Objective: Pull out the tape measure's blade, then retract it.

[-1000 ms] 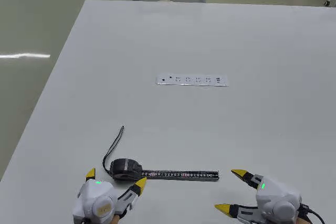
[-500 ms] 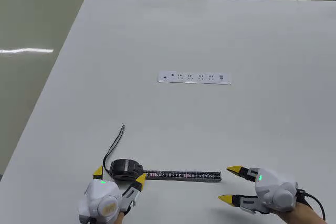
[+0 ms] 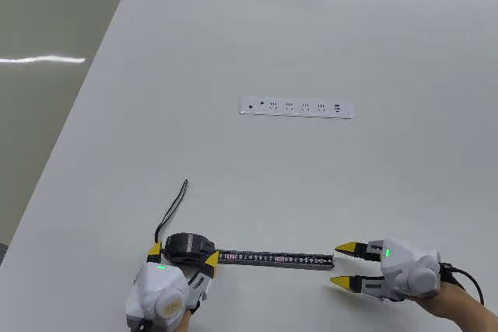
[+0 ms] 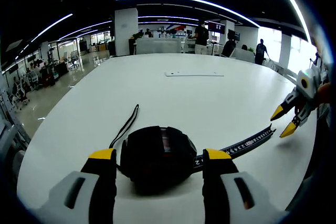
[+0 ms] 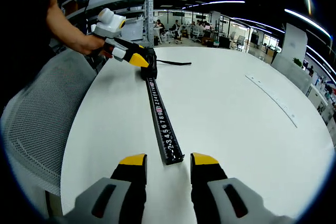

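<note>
A black tape measure (image 3: 188,247) lies on the white table near its front edge, with a black wrist strap (image 3: 171,209) trailing away from it. Its dark blade (image 3: 272,259) is drawn out flat to the right. My left gripper (image 3: 182,259) is open, its yellow-tipped jaws on either side of the case (image 4: 157,156), close to it. My right gripper (image 3: 342,264) is open at the blade's free end (image 5: 171,157), which lies just ahead of the gap between its jaws, untouched. The blade (image 5: 160,119) runs back to the case (image 5: 149,68) and the left gripper (image 5: 140,60).
A white power strip (image 3: 296,107) lies flat mid-table, well beyond the tape. The table's left edge (image 3: 74,126) drops to a green floor. A grey mesh chair back (image 5: 37,114) stands beside the table in the right gripper view.
The left gripper moved forward so its jaws now flank the case. The right gripper moved left and narrowed toward the blade's end. The tape itself stayed put; the head camera tilted.
</note>
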